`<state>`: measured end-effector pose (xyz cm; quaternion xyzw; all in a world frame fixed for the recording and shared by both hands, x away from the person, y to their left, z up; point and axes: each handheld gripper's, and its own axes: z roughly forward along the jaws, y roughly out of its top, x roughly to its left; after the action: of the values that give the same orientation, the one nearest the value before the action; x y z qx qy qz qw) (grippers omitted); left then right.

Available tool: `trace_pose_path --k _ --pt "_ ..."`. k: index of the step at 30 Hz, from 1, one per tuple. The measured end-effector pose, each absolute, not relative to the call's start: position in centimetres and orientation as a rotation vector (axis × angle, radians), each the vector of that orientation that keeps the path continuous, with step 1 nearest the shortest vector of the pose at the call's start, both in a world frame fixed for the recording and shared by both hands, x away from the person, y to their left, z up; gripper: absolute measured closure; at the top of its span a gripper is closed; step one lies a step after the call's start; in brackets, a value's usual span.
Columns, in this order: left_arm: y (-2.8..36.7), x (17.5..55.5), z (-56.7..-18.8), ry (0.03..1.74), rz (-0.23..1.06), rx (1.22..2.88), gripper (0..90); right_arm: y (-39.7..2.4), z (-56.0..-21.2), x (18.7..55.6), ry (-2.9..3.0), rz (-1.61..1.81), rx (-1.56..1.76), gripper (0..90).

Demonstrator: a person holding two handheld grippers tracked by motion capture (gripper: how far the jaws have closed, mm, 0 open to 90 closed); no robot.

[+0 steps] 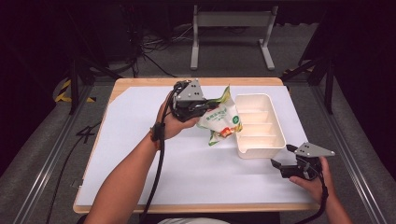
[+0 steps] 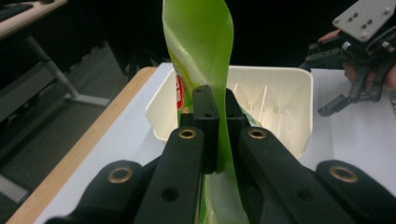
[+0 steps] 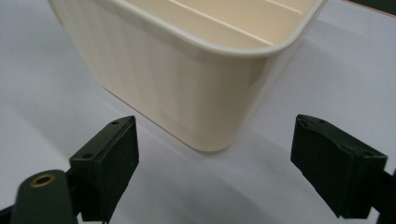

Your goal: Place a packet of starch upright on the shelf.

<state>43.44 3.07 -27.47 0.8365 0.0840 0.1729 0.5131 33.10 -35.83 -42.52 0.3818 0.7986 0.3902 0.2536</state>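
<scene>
High view shows the snack bag (image 1: 220,120), green and white, lifted off the table (image 1: 140,158) and hanging just beside the left wall of the cream divided bin (image 1: 275,140), its top edge clamped in the left tool (image 1: 205,105). Left gripper view has both jaws pressed together on the bag's green edge (image 2: 205,56), with the bin beyond it. At the bin's near right corner, the right tool (image 1: 284,156) rests low on the table, its 2 jaws spread wide with nothing between them; right gripper view faces that rounded corner (image 3: 205,116).
</scene>
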Motion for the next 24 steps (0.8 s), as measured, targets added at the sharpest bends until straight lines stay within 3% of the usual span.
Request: trace_pose_path --k 24 --pt "-4.0 47.2 -27.6 0.064 0.387 2.001 89.6 -36.3 -42.6 32.9 2.157 1.075 1.043 15.2"
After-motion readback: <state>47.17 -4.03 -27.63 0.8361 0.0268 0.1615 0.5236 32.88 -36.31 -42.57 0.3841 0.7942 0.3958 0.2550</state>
